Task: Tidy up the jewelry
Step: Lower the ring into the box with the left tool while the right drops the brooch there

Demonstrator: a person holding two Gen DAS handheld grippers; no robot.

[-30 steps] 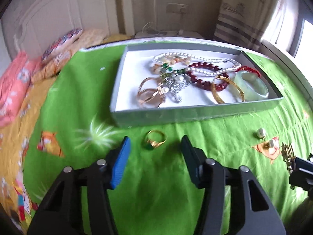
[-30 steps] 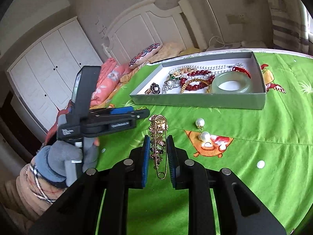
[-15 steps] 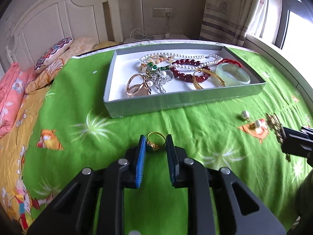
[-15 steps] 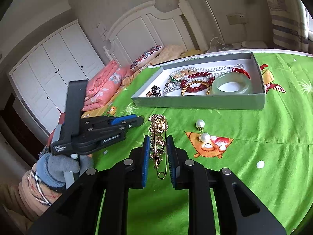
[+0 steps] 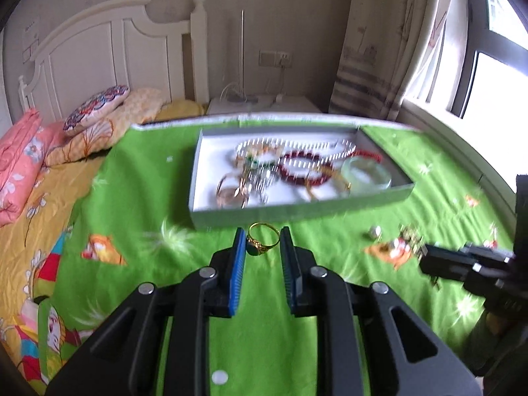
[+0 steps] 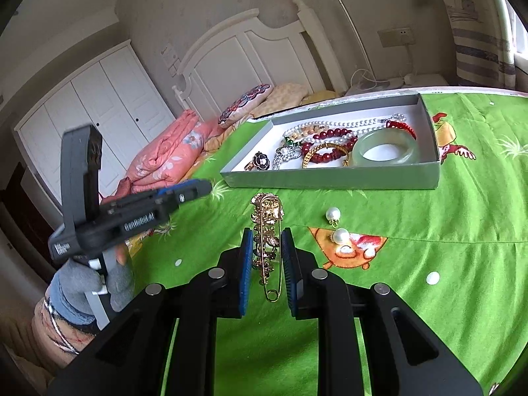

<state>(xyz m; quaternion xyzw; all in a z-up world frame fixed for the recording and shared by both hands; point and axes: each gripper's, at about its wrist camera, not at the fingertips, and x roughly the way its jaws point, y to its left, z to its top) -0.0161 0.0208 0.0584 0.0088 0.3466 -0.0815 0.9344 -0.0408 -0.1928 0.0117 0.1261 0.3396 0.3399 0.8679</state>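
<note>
**Two pieces held, pearls left outside the tray**

The left hand-held gripper is clenched on a gold ring, gripped between the blue pads and seen just in front of the grey tray. The ring appears to be clear of the green cloth, though blur makes this hard to confirm. The right hand-held gripper is clenched on a gold brooch with a long pin, held lengthwise between its pads.

Inside the tray a good part of the work is judged done: a pearl necklace, a dark red bead bracelet, a pale green bangle, a gold bangle, a silver brooch and a black flower piece are already gathered, lying loosely over one another rather than sorted.

What is left, as far as can be seen: the ring and the gold brooch are yet to be set into the tray, and two pearl earrings lie loose on the cloth, near the right hand-held gripper and outside the tray. The task is judged well past halfway.
</note>
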